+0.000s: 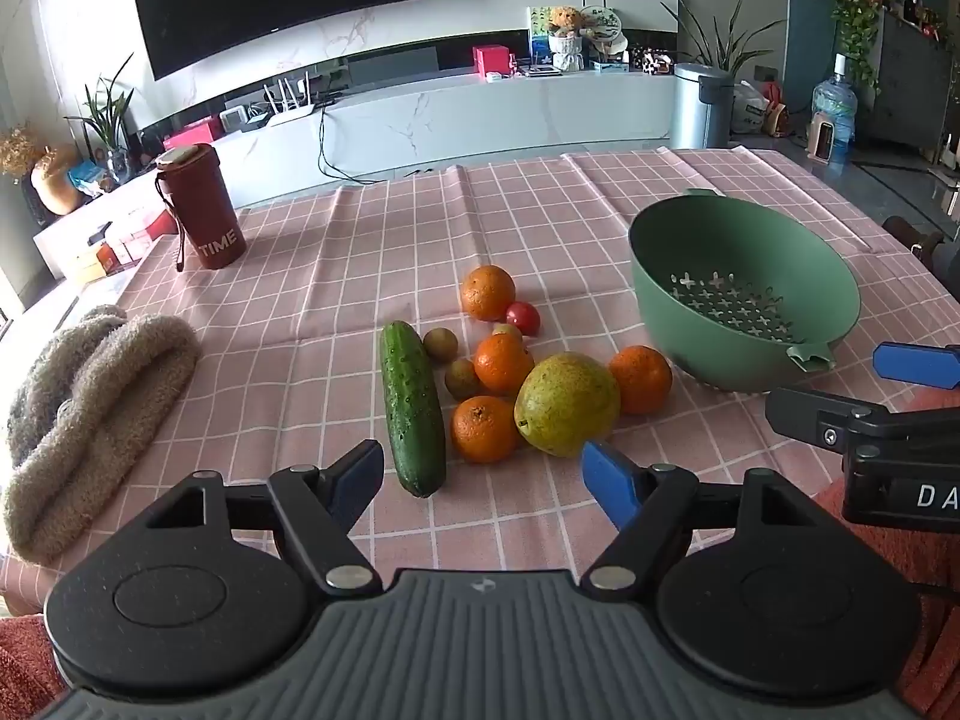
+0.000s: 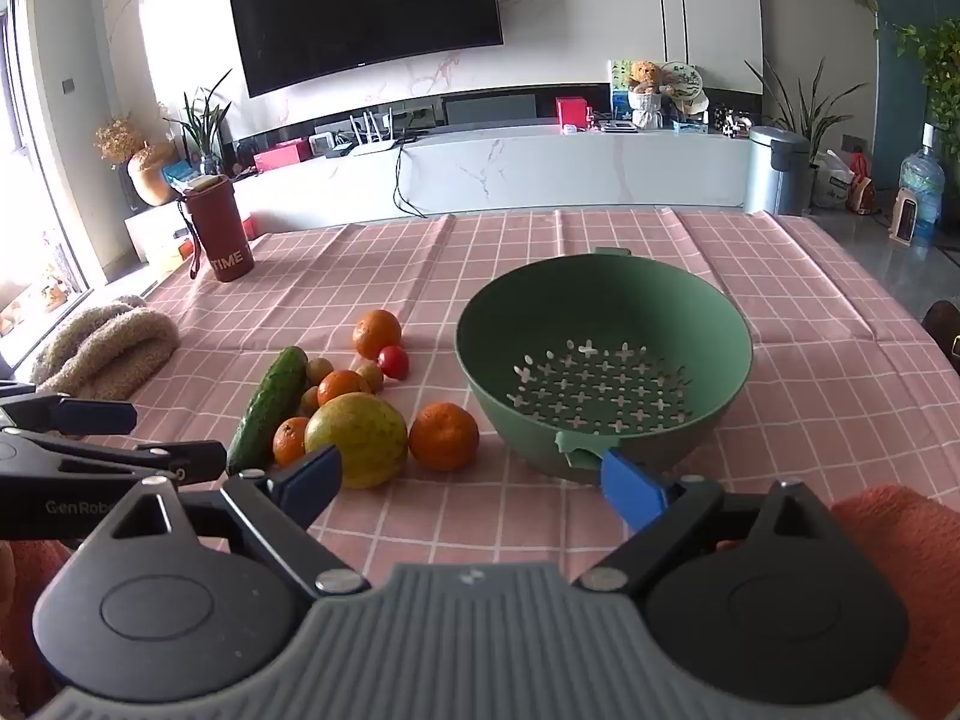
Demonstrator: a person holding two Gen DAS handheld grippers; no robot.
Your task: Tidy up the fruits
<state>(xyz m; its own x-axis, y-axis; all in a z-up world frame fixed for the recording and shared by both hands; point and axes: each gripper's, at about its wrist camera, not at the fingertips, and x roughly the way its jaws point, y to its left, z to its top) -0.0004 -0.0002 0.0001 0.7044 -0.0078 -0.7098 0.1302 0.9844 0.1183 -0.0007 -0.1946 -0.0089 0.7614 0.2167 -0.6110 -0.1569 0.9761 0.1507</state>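
Observation:
A pile of fruit lies on the pink checked tablecloth [image 1: 372, 252]: several oranges [image 1: 485, 427], a large yellow-green pear [image 1: 565, 403], a cucumber [image 1: 413, 407], a small red tomato [image 1: 523, 318] and small brownish fruits [image 1: 440, 342]. An empty green colander bowl [image 1: 744, 294] stands right of the pile; it also shows in the right wrist view [image 2: 603, 360]. My left gripper [image 1: 483, 483] is open, just short of the cucumber and pear. My right gripper [image 2: 474, 480] is open, in front of the pear [image 2: 357, 438], an orange [image 2: 444, 437] and the bowl's near handle.
A dark red tumbler [image 1: 201, 210] stands at the table's far left. A folded beige fuzzy cloth [image 1: 90, 414] lies at the left edge. A TV cabinet [image 1: 480, 114] and bin [image 1: 702, 102] stand beyond the table.

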